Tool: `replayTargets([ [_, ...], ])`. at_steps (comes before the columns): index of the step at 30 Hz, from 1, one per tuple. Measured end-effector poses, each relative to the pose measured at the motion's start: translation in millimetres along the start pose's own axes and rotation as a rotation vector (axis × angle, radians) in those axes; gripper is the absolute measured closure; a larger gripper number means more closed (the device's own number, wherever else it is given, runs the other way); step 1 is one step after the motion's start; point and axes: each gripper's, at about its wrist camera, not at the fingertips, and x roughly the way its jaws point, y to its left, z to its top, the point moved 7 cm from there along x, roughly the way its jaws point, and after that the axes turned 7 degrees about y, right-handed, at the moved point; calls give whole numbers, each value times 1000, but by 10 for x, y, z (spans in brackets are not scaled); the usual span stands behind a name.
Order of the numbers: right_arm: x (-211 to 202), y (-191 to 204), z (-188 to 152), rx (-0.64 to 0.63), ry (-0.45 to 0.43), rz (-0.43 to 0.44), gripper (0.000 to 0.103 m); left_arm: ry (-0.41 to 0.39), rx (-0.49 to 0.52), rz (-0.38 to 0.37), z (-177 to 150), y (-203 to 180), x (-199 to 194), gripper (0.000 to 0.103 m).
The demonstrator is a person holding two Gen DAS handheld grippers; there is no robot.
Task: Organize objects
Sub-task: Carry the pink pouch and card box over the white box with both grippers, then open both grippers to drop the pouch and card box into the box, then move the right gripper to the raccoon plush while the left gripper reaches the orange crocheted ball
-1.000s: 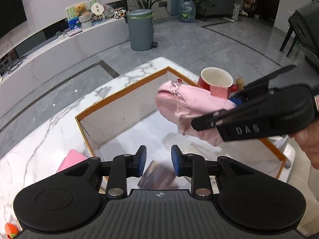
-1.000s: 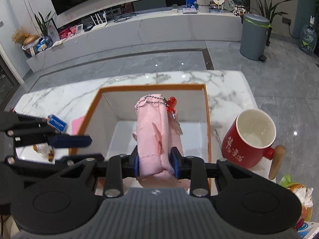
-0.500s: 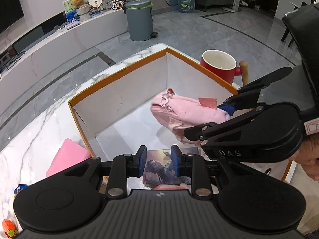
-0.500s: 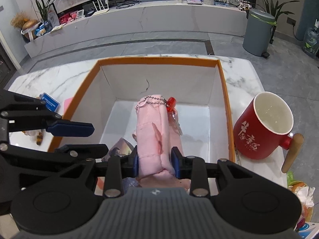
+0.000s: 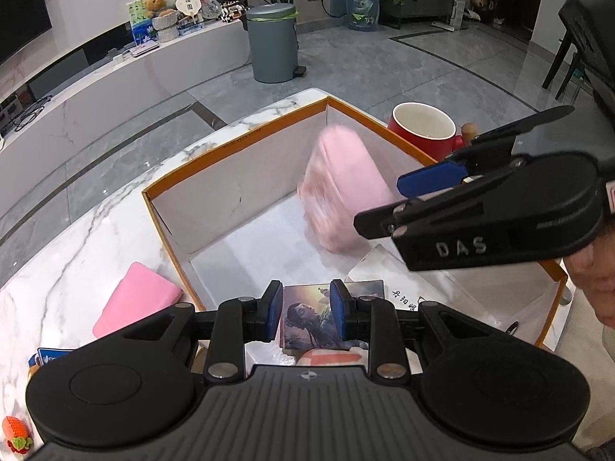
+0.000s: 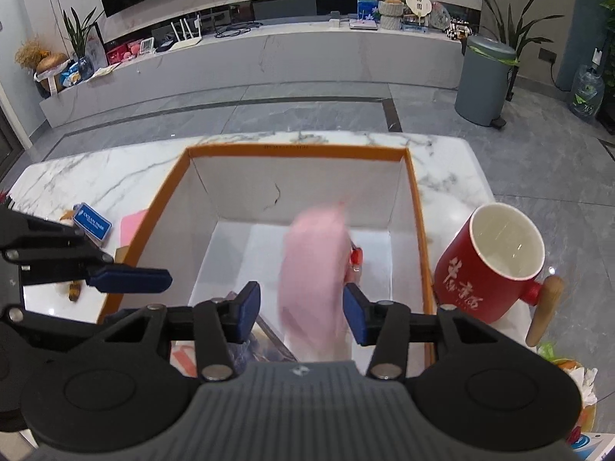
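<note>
R gripper [image 6: 301, 309] hangs over the near end of the orange-rimmed box [image 6: 300, 148], jaws opening. The pink pouch [image 6: 313, 269] is between the blue pads but they aren't pressing it: clear gap on the L pad's side, pouch close to the R pad. Pouch is motion-blurred, inside the box w/ its far end toward the box's far wall; small red charm [image 6: 356, 256] shows at its R edge. In the L wrist view the pouch [image 5: 342, 192] is a blurred pink shape by the box's R wall, just beyond the R gripper's blue pad [image 5: 430, 180].

L gripper [image 5: 303, 313] is at the box's near-L side, jaws clenched as far as they go, nothing between them; a printed picture card [image 5: 307, 322] lies on the box floor below the gap. A clear sheet w/ dark writing [image 5: 384, 269] lies just R of the card.

Outside the box, on the marble table [image 6: 115, 176]: red mug [image 6: 496, 265] w/ wooden handle just beside the R wall; flat pink case [image 5: 136, 299] near the L wall; small blue card [image 6: 92, 223] further L. Part of a hand [image 5: 592, 276] grips the R gripper at the frame's R edge.
</note>
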Motion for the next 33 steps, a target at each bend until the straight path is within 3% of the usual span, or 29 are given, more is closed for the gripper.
replayTargets([
  [4, -101, 48, 43, -6, -15, -1, 53, -12, -1, 16, 26, 44, -154, 71],
  [9, -519, 292, 173, -75, -74, -21, 53, -83, 7, 67, 74, 137, -768, 71],
  [18, -1936, 1037, 505, -118, -245, -53, 50, -204, -50, 194, -4, 216, -2150, 70],
  [22, -2505, 1361, 587, -134, -296, -66, 50, -254, -43, 271, -49, 223, -2772, 63],
  [27, -3121, 1687, 652, -153, -391, -26, 48, -310, -145, 317, -146, 330, -3410, 63],
  [29, -3280, 1786, 665, -154, -412, 2, 48, -299, -115, 361, -163, 335, -3578, 62],
  [31, -3380, 1905, 722, -178, -419, 6, 48, -306, -57, 425, -124, 360, -3757, 55],
  [33, -3487, 2039, 856, -215, -447, -15, 45, -367, -106, 408, -142, 501, -3930, 46],
])
